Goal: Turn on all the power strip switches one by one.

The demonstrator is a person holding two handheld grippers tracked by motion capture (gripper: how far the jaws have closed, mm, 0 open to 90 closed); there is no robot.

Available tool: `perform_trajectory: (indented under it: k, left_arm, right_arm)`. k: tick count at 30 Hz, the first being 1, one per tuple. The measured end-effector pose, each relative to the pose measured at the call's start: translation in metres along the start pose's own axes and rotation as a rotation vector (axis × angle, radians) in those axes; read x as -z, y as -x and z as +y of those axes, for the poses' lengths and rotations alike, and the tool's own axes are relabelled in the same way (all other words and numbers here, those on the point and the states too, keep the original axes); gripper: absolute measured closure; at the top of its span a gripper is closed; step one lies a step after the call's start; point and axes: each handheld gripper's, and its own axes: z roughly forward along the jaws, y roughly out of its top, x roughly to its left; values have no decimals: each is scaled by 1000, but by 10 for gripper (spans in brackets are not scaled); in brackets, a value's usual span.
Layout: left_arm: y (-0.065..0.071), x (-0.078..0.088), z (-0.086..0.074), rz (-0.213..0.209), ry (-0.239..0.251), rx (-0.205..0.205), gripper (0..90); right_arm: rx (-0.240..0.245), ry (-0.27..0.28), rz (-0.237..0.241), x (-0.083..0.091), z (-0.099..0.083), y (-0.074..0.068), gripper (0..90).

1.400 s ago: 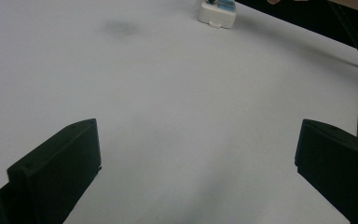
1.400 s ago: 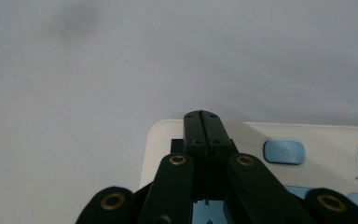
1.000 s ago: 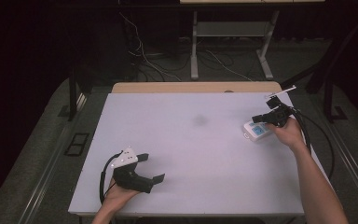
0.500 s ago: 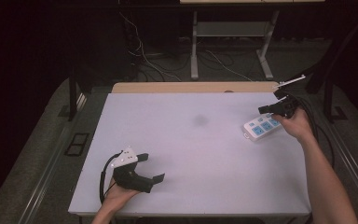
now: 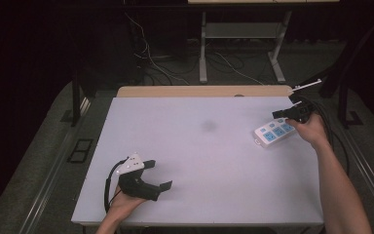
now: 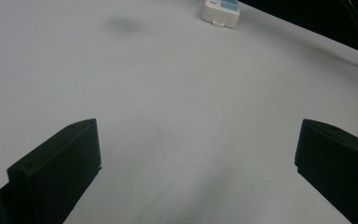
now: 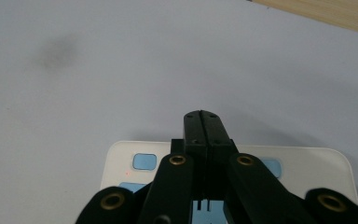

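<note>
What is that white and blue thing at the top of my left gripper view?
Observer: A white power strip with blue sockets, lying flat near the right edge of the white table.
Visitor: Is anything near it?
Observer: Yes, the right gripper is over its sockets, jaws shut with nothing between them. I cannot tell whether it touches the strip.
Visitor: And whose black jaws are in front of me?
Observer: The left gripper, held in a person's left hand at the table's front left corner.
</note>
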Motion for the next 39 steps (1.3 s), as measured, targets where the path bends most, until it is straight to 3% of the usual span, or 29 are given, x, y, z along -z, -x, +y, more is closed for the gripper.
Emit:
perform_trajectory:
  k: [12, 29, 39]
  left_arm:
    - [0, 0, 0, 2, -1, 0, 0]
    - [1, 1, 0, 2, -2, -2, 0]
    - [1, 0, 0, 0, -4, -3, 0]
  right_arm:
    - [-21, -9, -3, -8, -8, 10, 900]
    - [-8, -46, 7, -19, -16, 7, 900]
    - [-4, -39, 13, -21, -18, 5, 900]
